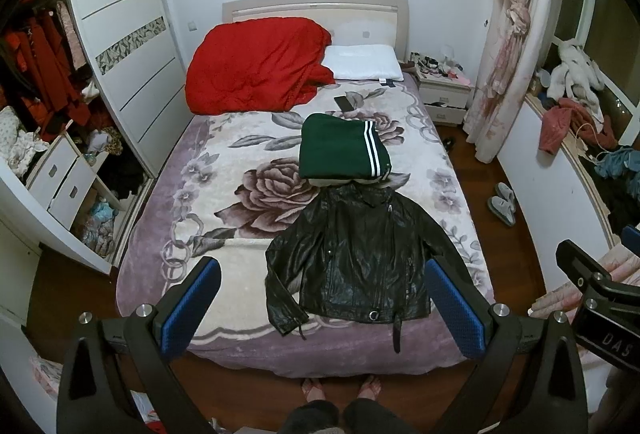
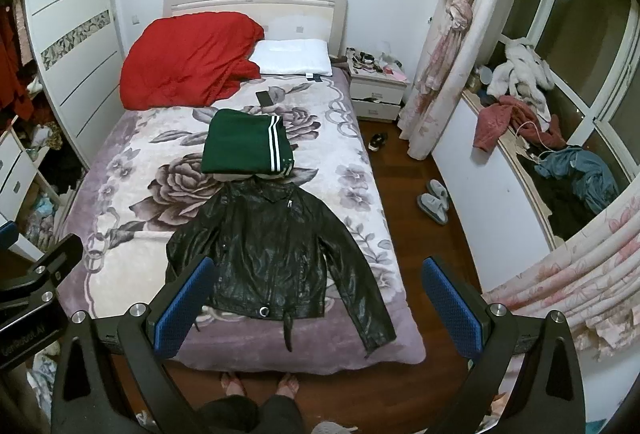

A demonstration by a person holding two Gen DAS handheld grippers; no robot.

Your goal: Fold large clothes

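A black leather jacket (image 1: 356, 254) lies spread flat, front up, near the foot of the bed (image 1: 224, 218); it also shows in the right wrist view (image 2: 272, 254). A folded green garment with white stripes (image 1: 344, 151) sits on a stack just beyond its collar, also in the right wrist view (image 2: 246, 147). My left gripper (image 1: 320, 298) is open and empty, held above the foot of the bed. My right gripper (image 2: 316, 294) is open and empty, held beside it to the right.
A red quilt (image 1: 256, 65), a white pillow (image 1: 362, 62) and a dark phone (image 1: 345, 102) lie at the bed's head. A wardrobe (image 1: 120, 33) stands left, a nightstand (image 1: 442, 89) and slippers (image 1: 502, 203) right. A cluttered window ledge (image 2: 532, 137) runs along the right.
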